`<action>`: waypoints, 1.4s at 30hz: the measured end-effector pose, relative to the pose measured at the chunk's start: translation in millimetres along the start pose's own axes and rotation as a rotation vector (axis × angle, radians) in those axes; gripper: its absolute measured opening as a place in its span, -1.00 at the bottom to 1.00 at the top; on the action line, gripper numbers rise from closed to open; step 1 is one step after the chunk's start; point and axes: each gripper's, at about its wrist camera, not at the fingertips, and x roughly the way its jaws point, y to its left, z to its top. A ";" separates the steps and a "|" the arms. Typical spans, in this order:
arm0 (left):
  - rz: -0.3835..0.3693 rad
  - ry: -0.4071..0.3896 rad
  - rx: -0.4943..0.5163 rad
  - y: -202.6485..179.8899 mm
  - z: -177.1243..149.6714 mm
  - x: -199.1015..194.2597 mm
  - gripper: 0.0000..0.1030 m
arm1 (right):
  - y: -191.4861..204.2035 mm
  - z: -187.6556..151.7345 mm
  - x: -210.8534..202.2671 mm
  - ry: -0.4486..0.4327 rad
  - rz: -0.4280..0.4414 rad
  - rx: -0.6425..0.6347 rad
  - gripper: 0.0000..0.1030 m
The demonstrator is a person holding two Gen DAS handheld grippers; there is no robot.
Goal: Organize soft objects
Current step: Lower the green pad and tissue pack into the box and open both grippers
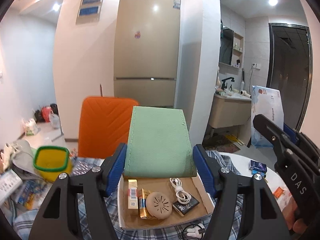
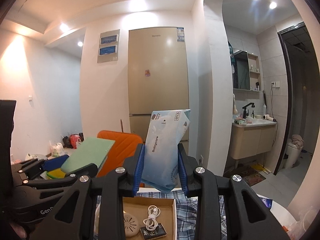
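A green fabric pad [image 1: 158,142] is being clamped by the left gripper [image 1: 160,172] above the cardboard tray [image 1: 202,192], while a Babycare tissue pack [image 2: 164,148] is being pinched by the right gripper [image 2: 161,172] alongside.

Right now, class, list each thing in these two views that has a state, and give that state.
Left claw: shut on the green pad.
Green pad: held up, above the cardboard tray.
Right claw: shut on the tissue pack.
Tissue pack: lifted, tilted.
Cardboard tray: open, holding small items.
White cable: coiled in the tray.
Fridge: doors closed.
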 end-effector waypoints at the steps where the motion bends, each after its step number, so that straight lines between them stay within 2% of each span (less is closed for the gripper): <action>1: -0.015 0.024 -0.016 3.4 -2.5 7.3 0.27 | -0.3 -2.8 5.1 0.009 -0.001 0.002 -0.35; 16: 0.041 0.245 -0.048 26.0 -40.5 89.8 0.27 | -2.9 -68.6 87.6 0.224 -0.014 -0.008 -0.35; 22: 0.046 0.335 -0.047 26.1 -59.3 113.4 0.27 | -5.3 -104.9 122.4 0.361 0.014 0.023 -0.35; 26: 0.041 0.378 -0.046 28.0 -68.5 124.6 0.27 | -6.0 -127.0 137.2 0.420 0.009 0.019 -0.35; 31: 0.061 0.396 -0.043 30.9 -73.7 130.5 0.27 | -7.6 -146.6 149.3 0.471 0.004 0.010 -0.35; 42: 0.074 0.422 -0.049 35.7 -83.5 142.6 0.28 | -3.4 -158.4 156.6 0.494 0.001 -0.027 -0.35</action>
